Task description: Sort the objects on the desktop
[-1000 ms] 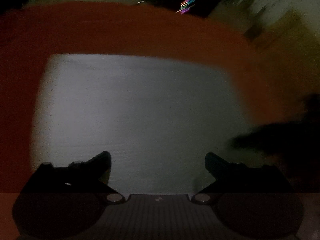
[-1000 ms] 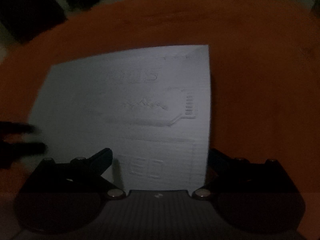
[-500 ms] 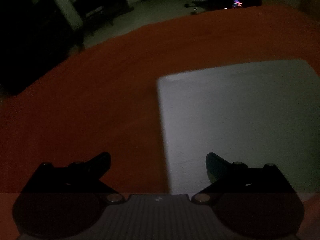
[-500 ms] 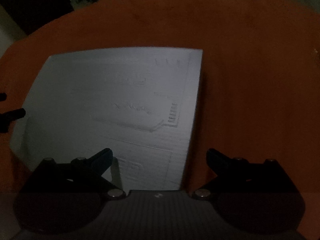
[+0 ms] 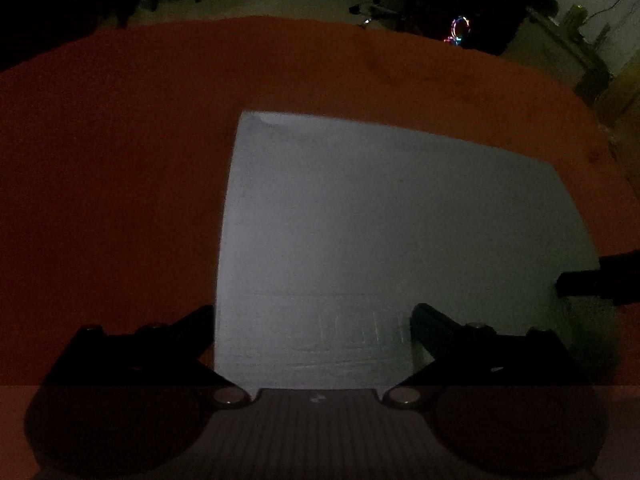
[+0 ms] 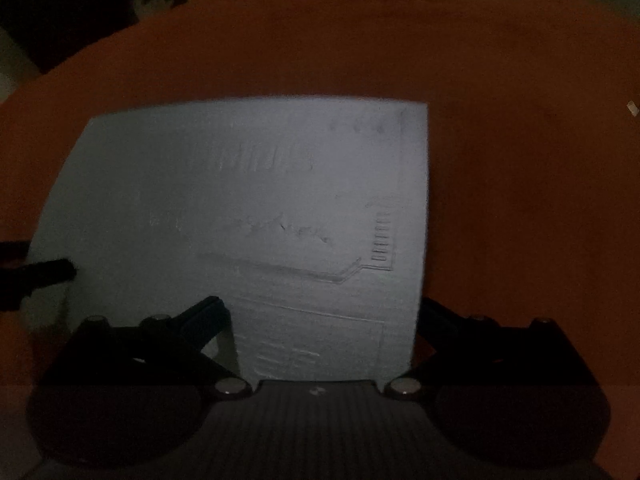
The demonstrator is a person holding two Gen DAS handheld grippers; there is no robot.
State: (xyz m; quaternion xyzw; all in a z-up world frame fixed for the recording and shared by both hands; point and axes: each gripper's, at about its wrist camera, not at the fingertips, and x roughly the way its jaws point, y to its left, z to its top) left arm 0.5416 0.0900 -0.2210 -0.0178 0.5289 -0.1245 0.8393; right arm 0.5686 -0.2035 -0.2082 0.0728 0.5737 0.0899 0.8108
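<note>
Right wrist view: one pale grey embossed sheet on one orange table. Right gripper fingers apart, straddling its 3 o'clock edge. Left gripper likewise apart at its 9 o'clock edge.

One pale grey sheet with faint embossed markings lies on the one orange table. Two grippers show, the left gripper and the right gripper. One small white scrap lies near the table's right edge.

An orange-red table carries a pale grey embossed sheet lying flat; a small pale scrap sits well apart.
</note>
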